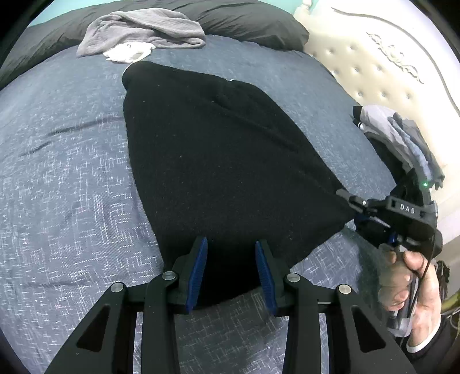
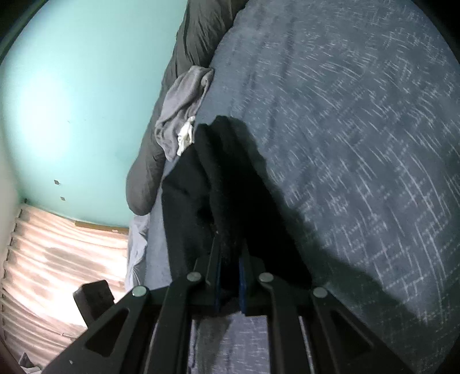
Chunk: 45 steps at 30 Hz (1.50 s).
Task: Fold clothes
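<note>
black garment [image 1: 218, 161], corner pulled taut

Black garment [image 1: 218, 161]: matt, fuzzy knit cloth. Bedspread [image 1: 72, 178]: woven blue cloth, pale flecks. Grey towel [image 1: 143, 27]: soft, crinkled cloth. Headboard [image 1: 373, 72]: cream tufted padding, slight sheen. Left gripper [image 1: 231, 270]: matt black plastic, ribbed blue pads, metal rivets.

Dark pillows [image 1: 247, 23] at blue bedspread [image 1: 72, 172] edge; cream tufted headboard [image 1: 373, 72]; teal wall [image 2: 72, 100].
</note>
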Tool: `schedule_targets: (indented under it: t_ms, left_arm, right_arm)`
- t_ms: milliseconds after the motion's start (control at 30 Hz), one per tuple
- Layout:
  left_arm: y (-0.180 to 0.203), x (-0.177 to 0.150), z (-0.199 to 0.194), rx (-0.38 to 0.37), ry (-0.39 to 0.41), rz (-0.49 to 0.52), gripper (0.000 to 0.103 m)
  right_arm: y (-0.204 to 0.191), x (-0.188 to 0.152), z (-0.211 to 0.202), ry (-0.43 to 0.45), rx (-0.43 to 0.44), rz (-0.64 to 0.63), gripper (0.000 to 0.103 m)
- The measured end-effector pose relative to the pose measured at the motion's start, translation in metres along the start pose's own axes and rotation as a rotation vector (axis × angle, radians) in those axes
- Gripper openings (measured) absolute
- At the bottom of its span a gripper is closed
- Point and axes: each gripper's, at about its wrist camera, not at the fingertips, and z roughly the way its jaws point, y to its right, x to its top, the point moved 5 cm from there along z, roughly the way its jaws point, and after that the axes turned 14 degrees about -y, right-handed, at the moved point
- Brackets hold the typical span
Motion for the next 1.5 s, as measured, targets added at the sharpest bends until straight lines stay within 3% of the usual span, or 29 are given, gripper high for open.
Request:
schedule_targets:
  t_ms: [267,633,800,900,1000,1100,1300,1400,1500]
  left_arm:
    - [0.0,0.004,0.007,0.013,-0.013,0.033,0.037]
    - [-0.006,0.005,0.004,0.005,-0.004,0.003,0.037]
    - [-0.005,0.004,0.004,0.003,-0.002,0.001,0.037]
    - [-0.005,0.003,0.004,0.0,0.0,0.001,0.036]
    - [-0.005,0.003,0.004,-0.005,-0.002,0.006,0.036]
    - [-0.004,0.002,0.004,-0.007,-0.003,0.016,0.036]
    - [-0.003,0.001,0.002,-0.011,0.001,0.011,0.036]
    - [-0.003,0.0,0.0,-0.007,-0.001,0.013,0.037]
    - [-0.007,0.001,-0.006,-0.011,0.012,-0.003,0.037]
  right_arm:
    - [0.015,-0.002,-0.004,0.02,0.02,0.064,0.008]
    - [-0.028,0.006,-0.042,0.153,-0.037,-0.107,0.012]
    - [-0.066,-0.005,-0.009,0.063,-0.073,-0.266,0.012]
    - [-0.07,-0.012,0.013,-0.005,-0.085,-0.298,0.012]
    - [-0.053,-0.016,0.035,-0.057,-0.159,-0.27,0.012]
    - [-0.027,-0.013,0.037,-0.055,-0.204,-0.186,0.004]
    - [-0.015,-0.011,0.022,-0.017,-0.228,-0.144,0.003]
    - [-0.013,-0.01,0.015,0.006,-0.199,-0.117,0.003]
    - [-0.016,-0.007,-0.001,0.06,-0.183,-0.109,0.011]
